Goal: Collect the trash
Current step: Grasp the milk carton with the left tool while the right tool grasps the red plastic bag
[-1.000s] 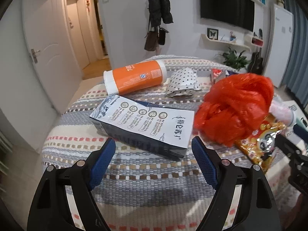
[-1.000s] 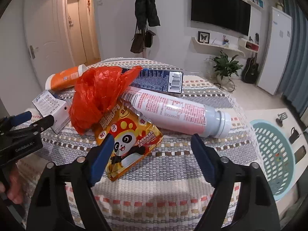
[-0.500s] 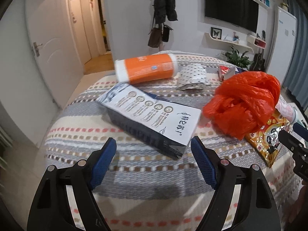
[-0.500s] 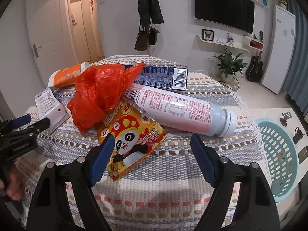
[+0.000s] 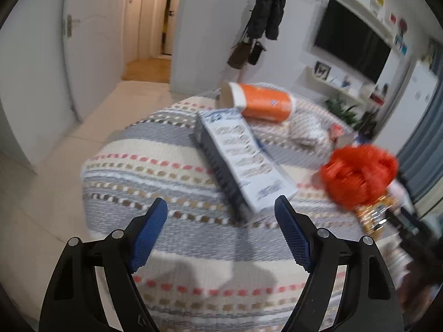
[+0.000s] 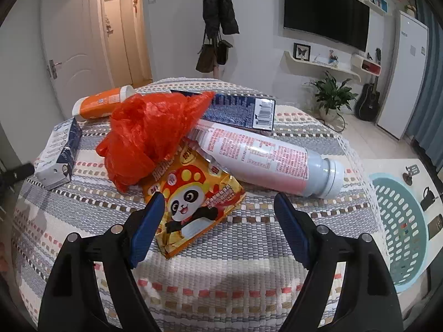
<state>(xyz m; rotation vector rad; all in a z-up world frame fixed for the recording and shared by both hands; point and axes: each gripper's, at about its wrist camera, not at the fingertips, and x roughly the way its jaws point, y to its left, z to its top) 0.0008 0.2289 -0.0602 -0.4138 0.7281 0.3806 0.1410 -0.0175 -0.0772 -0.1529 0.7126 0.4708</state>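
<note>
Trash lies on a round table with a striped woven cloth [image 6: 249, 251]. My right gripper [image 6: 217, 218] is open and empty, just in front of a yellow panda snack bag [image 6: 193, 204]. Behind the bag are a crumpled red plastic bag [image 6: 149, 135], a large pink-and-white bottle [image 6: 265, 160] on its side and a dark blue box [image 6: 235, 108]. My left gripper [image 5: 221, 224] is open and empty, close before a white-and-navy carton [image 5: 243, 163]. An orange tube [image 5: 260, 102] lies behind the carton. The red bag [image 5: 360, 177] shows blurred at the right.
A light blue plastic basket [image 6: 398, 232] stands low to the right of the table. A crumpled white dotted wrapper [image 5: 307, 130] lies at the far side. The table edge [image 5: 91, 199] drops to a tiled floor [image 5: 55, 193] on the left.
My left gripper has swung left and tilted, so the carton now runs away from it and the view is blurred. My right gripper has moved slightly closer to the snack bag.
</note>
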